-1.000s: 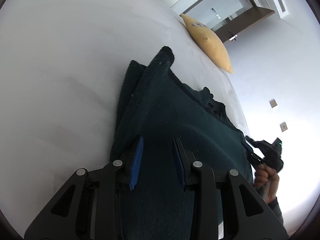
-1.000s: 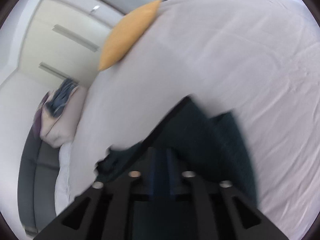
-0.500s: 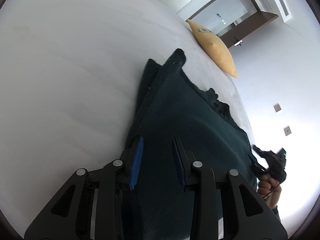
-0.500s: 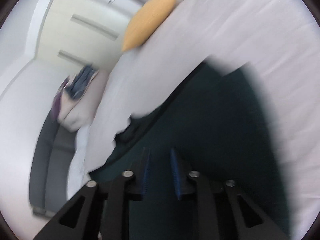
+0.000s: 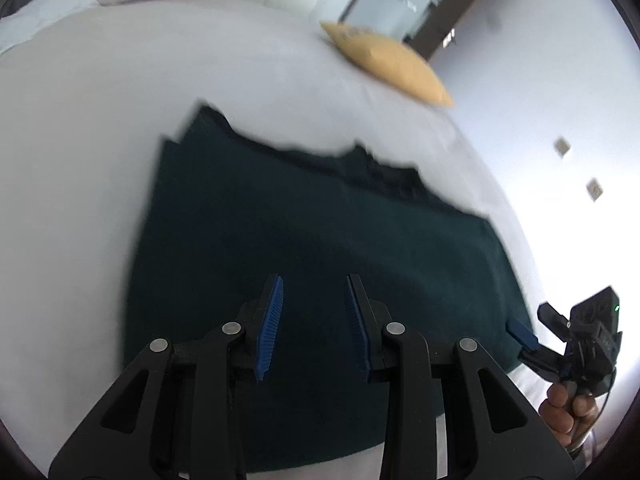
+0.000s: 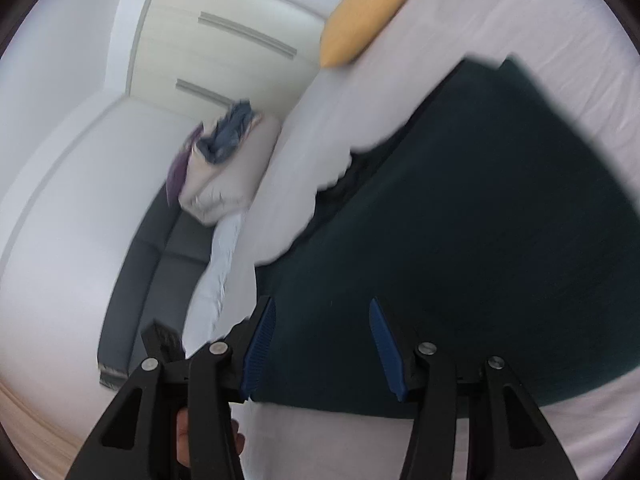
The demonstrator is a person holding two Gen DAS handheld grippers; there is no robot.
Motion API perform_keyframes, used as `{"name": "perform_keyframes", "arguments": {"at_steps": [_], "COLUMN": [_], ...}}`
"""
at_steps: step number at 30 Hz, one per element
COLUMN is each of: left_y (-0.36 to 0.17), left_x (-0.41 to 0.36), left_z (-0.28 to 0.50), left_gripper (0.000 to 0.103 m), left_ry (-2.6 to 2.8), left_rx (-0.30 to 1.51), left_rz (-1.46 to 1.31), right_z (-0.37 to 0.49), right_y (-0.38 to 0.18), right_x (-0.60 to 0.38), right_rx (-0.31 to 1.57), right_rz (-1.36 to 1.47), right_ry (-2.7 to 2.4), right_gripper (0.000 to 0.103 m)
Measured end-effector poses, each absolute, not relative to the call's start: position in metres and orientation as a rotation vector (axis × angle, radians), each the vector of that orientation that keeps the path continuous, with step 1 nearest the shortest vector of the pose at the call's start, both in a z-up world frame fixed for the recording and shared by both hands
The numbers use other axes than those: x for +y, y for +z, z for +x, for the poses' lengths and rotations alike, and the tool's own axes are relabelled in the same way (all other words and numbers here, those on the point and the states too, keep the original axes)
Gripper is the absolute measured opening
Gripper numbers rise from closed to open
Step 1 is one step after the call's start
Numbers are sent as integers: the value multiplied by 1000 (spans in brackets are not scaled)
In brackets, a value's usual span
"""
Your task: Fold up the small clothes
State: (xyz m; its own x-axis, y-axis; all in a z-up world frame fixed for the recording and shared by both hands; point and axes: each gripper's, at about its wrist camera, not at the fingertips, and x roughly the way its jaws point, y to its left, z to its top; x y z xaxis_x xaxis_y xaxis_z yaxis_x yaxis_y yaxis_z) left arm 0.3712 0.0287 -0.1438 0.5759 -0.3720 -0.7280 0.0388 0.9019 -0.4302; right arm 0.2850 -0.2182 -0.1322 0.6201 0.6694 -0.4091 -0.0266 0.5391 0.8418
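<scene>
A dark green garment [image 5: 320, 248] lies folded flat on the white bed [image 5: 100, 120]; its far edge is uneven. My left gripper [image 5: 314, 280] hovers over the garment's near part, jaws apart, with nothing between the blue pads. In the right wrist view the garment [image 6: 480, 220] fills the right half. My right gripper [image 6: 321, 302] is above its near edge; its jaws are opening and no cloth sits between the pads. The right gripper [image 5: 534, 320] also shows at the garment's right corner in the left wrist view, held by a hand [image 5: 568, 408].
A yellow pillow [image 5: 392, 66] lies at the far end of the bed [image 6: 500, 20]. Beside the bed, a grey sofa [image 6: 160, 264] carries a pile of bedding and clothes [image 6: 224, 152]. White wardrobe doors [image 6: 224, 40] stand behind it.
The right jaws have gone from nearly closed on the cloth to wide apart, letting it go. Both grippers have drawn back from the garment, which now lies flatter and more fully in view.
</scene>
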Motion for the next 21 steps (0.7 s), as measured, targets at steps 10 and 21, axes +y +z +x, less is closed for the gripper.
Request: {"name": "perform_keyframes", "arguments": {"at_steps": [10, 21], "left_y": [-175, -174], "left_x": [70, 106], "left_z": [347, 295], "left_gripper": [30, 31], "left_ry": [-273, -204], "left_rx": [941, 927], "left_rz": [-499, -563], "right_z": [248, 208], "right_y": [-171, -134], "right_x": [-302, -295], "right_rx": [738, 676], "right_rz": [1023, 1015], "right_ry": [252, 218], "right_gripper": [40, 54]}}
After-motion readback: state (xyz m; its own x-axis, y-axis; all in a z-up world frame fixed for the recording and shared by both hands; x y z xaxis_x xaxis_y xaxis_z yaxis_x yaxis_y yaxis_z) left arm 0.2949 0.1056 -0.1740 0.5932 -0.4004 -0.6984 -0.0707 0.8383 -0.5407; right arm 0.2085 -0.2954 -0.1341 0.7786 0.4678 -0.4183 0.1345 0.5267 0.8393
